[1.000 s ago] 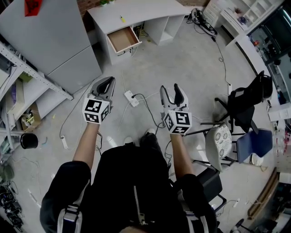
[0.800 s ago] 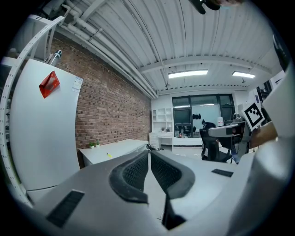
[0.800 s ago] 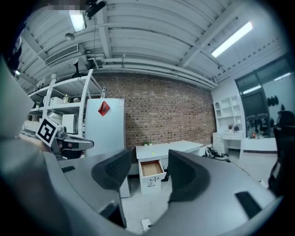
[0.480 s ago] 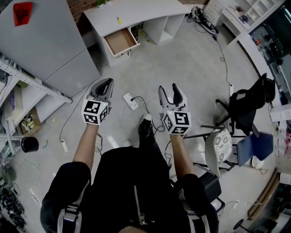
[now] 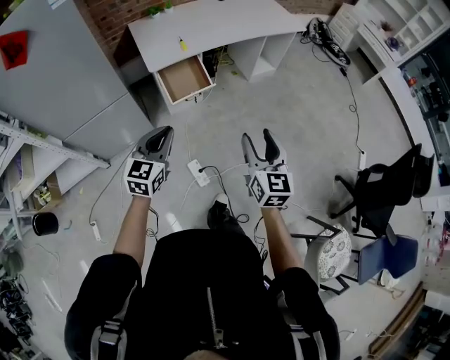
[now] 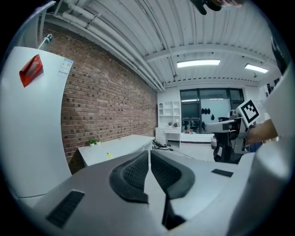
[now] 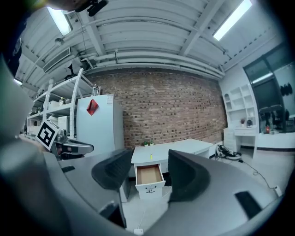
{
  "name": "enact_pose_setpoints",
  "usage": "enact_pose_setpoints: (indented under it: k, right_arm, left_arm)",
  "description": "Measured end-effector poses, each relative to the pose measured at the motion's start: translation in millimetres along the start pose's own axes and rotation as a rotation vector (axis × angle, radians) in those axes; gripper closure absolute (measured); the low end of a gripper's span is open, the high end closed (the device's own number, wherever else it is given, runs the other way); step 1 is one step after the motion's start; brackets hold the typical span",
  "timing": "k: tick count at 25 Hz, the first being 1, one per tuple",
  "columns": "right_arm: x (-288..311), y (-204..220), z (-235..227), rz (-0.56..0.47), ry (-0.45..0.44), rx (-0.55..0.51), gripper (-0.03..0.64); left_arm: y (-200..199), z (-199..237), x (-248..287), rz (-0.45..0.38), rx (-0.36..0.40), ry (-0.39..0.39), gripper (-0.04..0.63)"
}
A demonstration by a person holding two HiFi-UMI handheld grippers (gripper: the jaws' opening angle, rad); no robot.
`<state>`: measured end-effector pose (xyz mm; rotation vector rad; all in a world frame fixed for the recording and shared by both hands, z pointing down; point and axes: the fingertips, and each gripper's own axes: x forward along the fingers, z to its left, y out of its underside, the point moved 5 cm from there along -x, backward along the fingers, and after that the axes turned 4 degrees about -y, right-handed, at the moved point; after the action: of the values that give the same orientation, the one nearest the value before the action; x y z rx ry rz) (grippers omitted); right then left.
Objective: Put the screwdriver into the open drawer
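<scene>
The person stands on the concrete floor (image 5: pixel 295 105), well apart from the white surface (image 5: pixel 232 21), and holds one gripper in each hand in front of the body. The left tongs (image 5: pixel 165 132) are together: in the left gripper view the two dark pads stand almost against each other and nothing is between them. The right tongs (image 5: pixel 257 140) are apart and hold nothing; in the right gripper view the drawer is seen far behind the gap.

The yellow screwdriver (image 5: pixel 183 44) lies on the surface, near its left end, just behind the drawer (image 5: pixel 185 77). The drawer is pulled out from the front of the surface and stands open; inside it only the brown bottom shows. Two small green plants (image 5: pixel 160 9) stand at the back edge of the surface, by the brick wall.

On the floor between the two grippers lies a white power strip (image 5: pixel 195 171) with cables.
</scene>
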<state>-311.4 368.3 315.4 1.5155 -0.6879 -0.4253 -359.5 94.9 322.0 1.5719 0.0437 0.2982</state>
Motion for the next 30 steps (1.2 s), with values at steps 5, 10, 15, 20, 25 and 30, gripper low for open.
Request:
enact_pose_setpoints:
  k: [5,10,15,20,25,30]
  right_arm:
    - [40,-16,-49,-0.006,-0.053,-0.008,0.368]
    - [66,-20,-87,-0.003,-0.076,0.005,0.368]
    - [95,-16,-102,0.008,-0.102,0.026,0.368]
    - [131,-17,-105,0.012,-0.148,0.017,0.368]
    - [185,-23,-115,0.014,-0.189,-0.012,0.368]
    - [259,-32,-127,0.032,-0.258,-0.028,0.368]
  left_arm:
    - [-12,1,49,0.002,-0.006,-0.062,0.560]
    - [-15,1,81,0.013,-0.012,-0.096,0.560]
    - [-14,12,102,0.030,-0.018,-0.122,0.560]
    - [-10,30,123,0.035,-0.028,-0.153,0.560]
    - [-8,58,160,0.023,-0.042,-0.177,0.560]
    - [1,93,202,0.021,-0.081,-0.239,0.560]
